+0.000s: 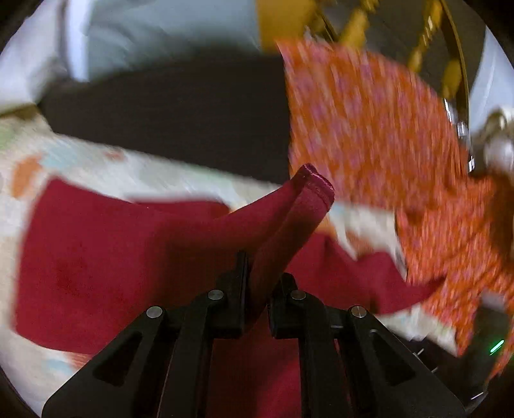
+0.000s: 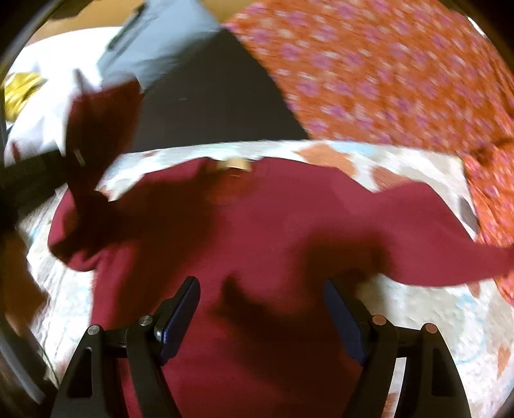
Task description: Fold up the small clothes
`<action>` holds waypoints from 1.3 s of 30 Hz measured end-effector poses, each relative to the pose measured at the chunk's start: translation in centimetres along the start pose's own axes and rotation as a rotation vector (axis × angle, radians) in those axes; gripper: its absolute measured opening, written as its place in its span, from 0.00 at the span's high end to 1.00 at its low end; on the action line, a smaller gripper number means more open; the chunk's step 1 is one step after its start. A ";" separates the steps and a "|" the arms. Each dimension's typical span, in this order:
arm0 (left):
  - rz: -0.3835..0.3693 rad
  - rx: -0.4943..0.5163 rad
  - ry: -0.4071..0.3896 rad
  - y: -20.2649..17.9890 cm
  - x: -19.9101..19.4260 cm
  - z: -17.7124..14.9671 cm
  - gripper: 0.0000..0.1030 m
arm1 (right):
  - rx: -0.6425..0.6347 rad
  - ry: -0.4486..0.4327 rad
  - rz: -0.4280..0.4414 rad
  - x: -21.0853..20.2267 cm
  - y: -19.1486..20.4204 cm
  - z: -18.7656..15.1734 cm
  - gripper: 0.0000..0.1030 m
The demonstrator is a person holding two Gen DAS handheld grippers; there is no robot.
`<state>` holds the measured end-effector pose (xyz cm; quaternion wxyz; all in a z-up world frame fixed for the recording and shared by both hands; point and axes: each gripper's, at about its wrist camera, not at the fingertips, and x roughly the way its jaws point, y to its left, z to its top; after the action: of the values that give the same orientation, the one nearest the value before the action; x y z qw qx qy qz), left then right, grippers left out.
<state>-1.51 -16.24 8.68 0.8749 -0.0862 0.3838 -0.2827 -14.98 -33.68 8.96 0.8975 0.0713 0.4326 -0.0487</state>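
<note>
A dark red long-sleeved top (image 2: 257, 225) lies spread on a pale patterned quilt (image 2: 433, 321). My left gripper (image 1: 258, 279) is shut on one sleeve, whose stitched cuff (image 1: 316, 188) sticks up past the fingers. The right wrist view shows that sleeve (image 2: 102, 128) lifted off the quilt at the left, with the left gripper (image 2: 69, 159) blurred beside it. My right gripper (image 2: 261, 305) hovers open above the body of the top, with nothing between its blue-padded fingers (image 2: 180, 308). The other sleeve (image 2: 449, 244) stretches out to the right.
Orange fabric with pink flowers (image 1: 369, 122) hangs close at the right in both views (image 2: 385, 74), overlapping the quilt's edge. Beyond the quilt runs a dark band (image 1: 176, 122), with pale blue cloth (image 1: 160, 35) and yellow wooden furniture (image 1: 353, 25) behind it.
</note>
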 end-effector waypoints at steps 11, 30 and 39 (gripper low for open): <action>0.002 0.082 -0.006 0.8 -5.2 -0.4 0.36 | 0.087 0.007 0.000 0.2 -4.0 -0.1 0.25; 0.436 -0.136 -0.036 13.0 -6.7 -6.6 0.28 | 0.050 0.061 0.030 7.7 -1.7 5.9 0.86; 0.435 -0.119 -0.056 12.5 -6.8 -6.3 0.28 | 0.043 0.023 0.134 4.4 -2.8 6.6 0.89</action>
<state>-4.39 -1.71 3.93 0.9189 -0.0609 0.3848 -0.0617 -7.52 -37.67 9.33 0.8919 0.1202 0.4360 0.0031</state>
